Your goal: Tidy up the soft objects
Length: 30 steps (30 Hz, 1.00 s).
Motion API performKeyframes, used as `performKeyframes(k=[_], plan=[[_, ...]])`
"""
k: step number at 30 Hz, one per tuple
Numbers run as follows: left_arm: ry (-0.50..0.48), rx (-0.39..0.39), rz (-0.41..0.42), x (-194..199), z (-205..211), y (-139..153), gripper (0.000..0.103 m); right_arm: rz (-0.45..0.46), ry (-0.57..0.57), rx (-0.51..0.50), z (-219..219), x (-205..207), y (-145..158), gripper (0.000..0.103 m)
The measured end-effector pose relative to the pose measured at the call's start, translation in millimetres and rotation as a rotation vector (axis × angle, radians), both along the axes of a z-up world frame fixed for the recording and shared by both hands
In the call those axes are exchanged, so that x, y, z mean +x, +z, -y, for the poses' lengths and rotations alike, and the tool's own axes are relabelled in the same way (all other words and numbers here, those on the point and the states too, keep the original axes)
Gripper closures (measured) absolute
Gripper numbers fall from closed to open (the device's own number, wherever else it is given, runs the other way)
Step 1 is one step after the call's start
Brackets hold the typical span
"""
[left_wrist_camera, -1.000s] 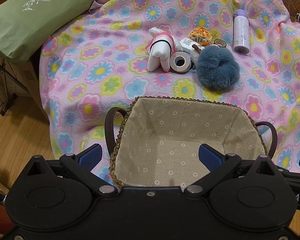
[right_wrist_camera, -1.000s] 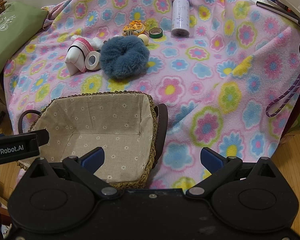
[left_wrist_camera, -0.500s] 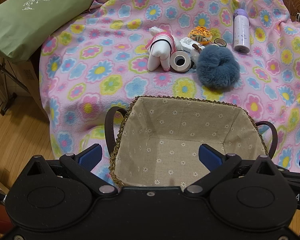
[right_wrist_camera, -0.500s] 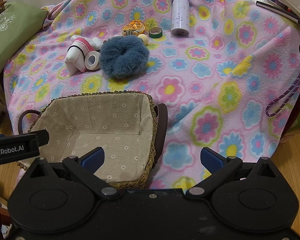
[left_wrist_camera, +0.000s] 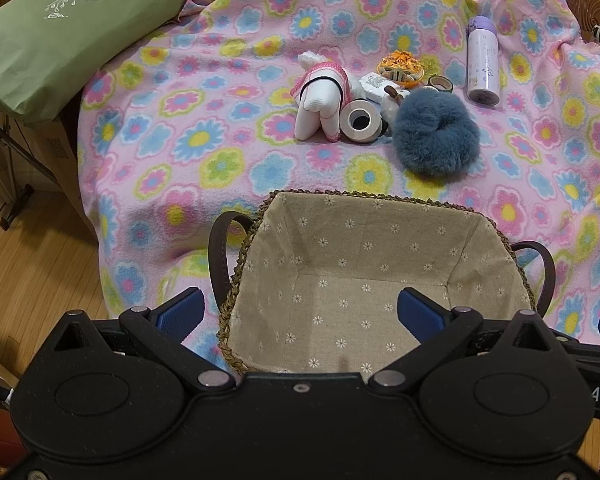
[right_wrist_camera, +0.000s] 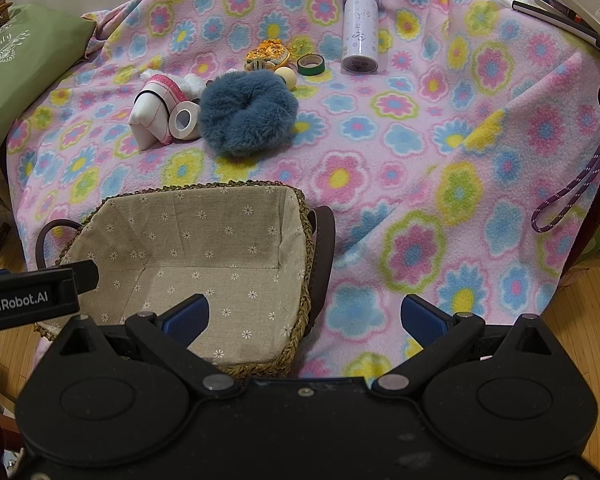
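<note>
A fluffy blue scrunchie (left_wrist_camera: pixel 436 134) (right_wrist_camera: pixel 249 111) lies on the flowered blanket beyond a fabric-lined woven basket (left_wrist_camera: pixel 380 208) (right_wrist_camera: pixel 204 194), which holds nothing. A white and pink soft toy (left_wrist_camera: pixel 320 100) (right_wrist_camera: pixel 154 110) lies left of the scrunchie, with a white tape roll (left_wrist_camera: pixel 360 120) (right_wrist_camera: pixel 184 120) between them. My left gripper (left_wrist_camera: pixel 300 310) is open and empty above the basket's near side. My right gripper (right_wrist_camera: pixel 304 314) is open and empty over the basket's right edge.
A purple bottle (left_wrist_camera: pixel 482 66) (right_wrist_camera: pixel 360 28), an orange trinket (left_wrist_camera: pixel 400 68) (right_wrist_camera: pixel 268 54), a green tape roll (right_wrist_camera: pixel 311 65) and a small ball (right_wrist_camera: pixel 286 77) lie at the back. A green pillow (left_wrist_camera: pixel 60 24) sits far left. A purple cord (right_wrist_camera: pixel 572 184) hangs at the right.
</note>
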<state>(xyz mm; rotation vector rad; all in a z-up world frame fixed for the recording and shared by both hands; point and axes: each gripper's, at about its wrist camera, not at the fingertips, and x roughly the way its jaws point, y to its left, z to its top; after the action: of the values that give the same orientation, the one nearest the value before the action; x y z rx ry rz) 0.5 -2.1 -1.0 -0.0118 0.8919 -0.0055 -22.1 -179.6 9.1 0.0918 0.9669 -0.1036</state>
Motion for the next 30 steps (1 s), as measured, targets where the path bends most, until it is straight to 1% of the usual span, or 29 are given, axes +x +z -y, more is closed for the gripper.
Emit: performKeyframes(k=[19,25,28,30], plan=[[0.000,-0.002,-0.004,-1,1,-1,0.004,-0.002,0.000,0.001,-1,0,-1,0.000],[-0.015,-0.012,-0.006,-4,4,-4,0.004,-0.003,0.012,-0.001,0,1,-3,0.001],[-0.036,-0.013,0.005,-2,3,-4,0.004,0.009,0.019,-0.017,0,5,-2,0.001],[-0.041,-0.015,0.029,2,0,-2,0.004,0.027,0.018,-0.043,-1,10,-1,0.001]])
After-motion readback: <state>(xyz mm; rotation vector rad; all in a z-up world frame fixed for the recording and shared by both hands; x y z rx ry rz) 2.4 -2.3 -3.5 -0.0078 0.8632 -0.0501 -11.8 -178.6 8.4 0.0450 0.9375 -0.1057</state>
